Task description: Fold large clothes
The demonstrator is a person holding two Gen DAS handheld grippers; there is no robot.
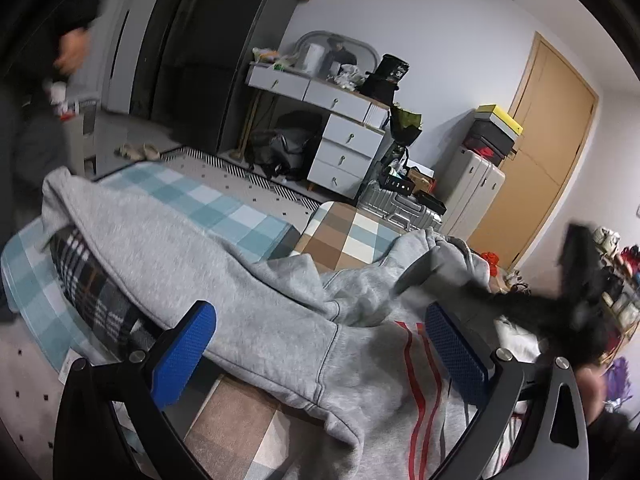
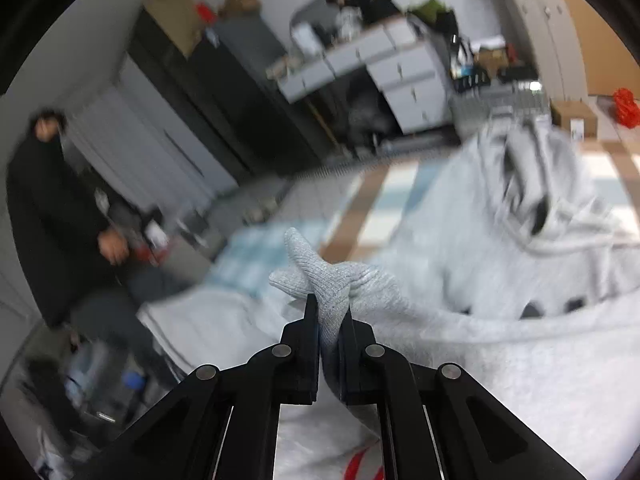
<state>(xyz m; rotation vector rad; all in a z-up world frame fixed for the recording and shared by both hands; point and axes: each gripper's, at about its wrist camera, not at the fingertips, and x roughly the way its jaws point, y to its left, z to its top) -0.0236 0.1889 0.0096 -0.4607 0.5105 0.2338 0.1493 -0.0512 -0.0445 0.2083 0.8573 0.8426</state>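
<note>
Right tool (image 2: 330,312) pinches grey hoodie (image 2: 460,280) cuff between its fingers.

We can read no text anywhere. The black bag (image 1: 390,74), on the dresser far ahead of the left gripper (image 1: 320,344), carries a pale mark too small to make out, and the red stripes (image 1: 420,384) between its fingers form no letters.
</note>
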